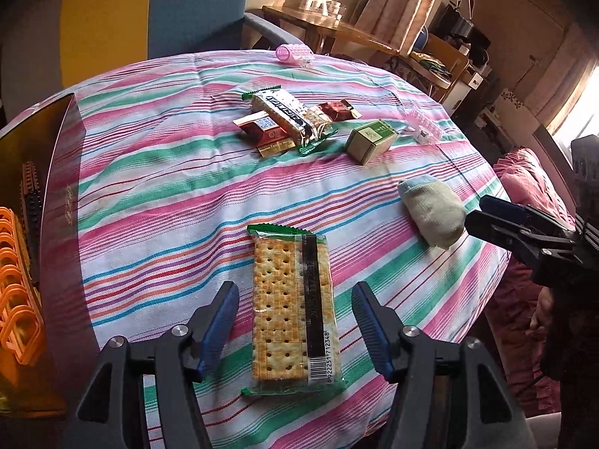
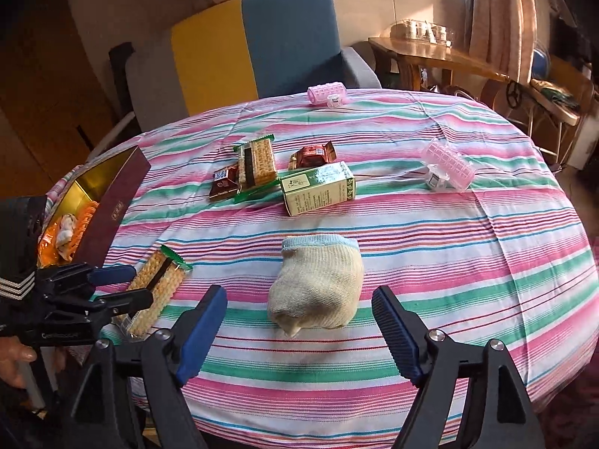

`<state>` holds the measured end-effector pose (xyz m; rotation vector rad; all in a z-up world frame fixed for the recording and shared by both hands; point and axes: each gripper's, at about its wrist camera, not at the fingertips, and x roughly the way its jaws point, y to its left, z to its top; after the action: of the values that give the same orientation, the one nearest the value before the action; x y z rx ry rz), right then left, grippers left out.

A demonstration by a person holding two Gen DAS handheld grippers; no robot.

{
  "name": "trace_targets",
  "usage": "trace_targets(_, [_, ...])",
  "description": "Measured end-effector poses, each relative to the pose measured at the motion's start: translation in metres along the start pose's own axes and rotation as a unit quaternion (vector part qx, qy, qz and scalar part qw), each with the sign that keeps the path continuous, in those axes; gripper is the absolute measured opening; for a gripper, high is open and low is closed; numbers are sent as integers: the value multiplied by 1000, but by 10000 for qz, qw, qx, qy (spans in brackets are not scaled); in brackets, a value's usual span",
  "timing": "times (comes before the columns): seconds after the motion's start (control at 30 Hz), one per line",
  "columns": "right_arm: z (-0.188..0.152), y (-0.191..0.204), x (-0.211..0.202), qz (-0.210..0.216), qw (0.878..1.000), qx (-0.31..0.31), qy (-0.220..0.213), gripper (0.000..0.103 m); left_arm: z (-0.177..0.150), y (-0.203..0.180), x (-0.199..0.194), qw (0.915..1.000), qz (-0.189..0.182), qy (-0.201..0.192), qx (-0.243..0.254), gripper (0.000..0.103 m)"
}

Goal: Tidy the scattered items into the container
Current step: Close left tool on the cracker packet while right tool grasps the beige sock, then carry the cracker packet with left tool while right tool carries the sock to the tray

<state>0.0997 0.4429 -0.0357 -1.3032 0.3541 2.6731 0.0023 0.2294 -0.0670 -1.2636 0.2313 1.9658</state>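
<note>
Pick-up step: left gripper point(image 1: 295, 331) spread wide astride the cracker packet point(image 1: 292, 310), right gripper point(image 2: 299, 331) spread before the rolled sock point(image 2: 316, 286) — both right of the box point(image 2: 108, 202); next, likely, lower and clench.

cracker pack point(image 1: 294, 310) barcode no. 6 922251 712348, other txt unreadable

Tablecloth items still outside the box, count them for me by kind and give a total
Cracker packs: 2, one near the tools, one in the far pile
Dark red snack packets: 2
Pink hair rollers: 2
Green carton: 1
Rolled sock: 1
Total: 8
</note>
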Motion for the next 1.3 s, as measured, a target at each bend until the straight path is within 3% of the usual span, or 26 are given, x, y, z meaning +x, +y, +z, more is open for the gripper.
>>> trace_targets(0.27, [2,-8,18,-162,9993,255,208,76,4,-3,10,9998,-80,129,130,62])
trace_targets(0.4, [5,-9,27,-194,9992,184,283,76,5,-15,19,9988,60,217,427,62])
trace_targets(0.6, [7,-7,48,-276,9984,-8,489,73,8,-16,28,9983,182,236,501,61])
trace_targets(0.67, [5,-2,50,-267,9986,-112,447,67,8,-14,28,9985,217,212,459,56])
trace_targets(0.87, [1,9,48,-515,9978,-267,333,64,4,-16,27,9979,385,76,513,49])
trace_targets(1.03, [-1,12,44,-668,9974,-131,242,61,1,-8,20,9992,250,-7,299,49])
trace_targets(1.3, [-7,33,31,-448,9990,9,77,60,-3,2,-7,9992,266,-278,123,49])
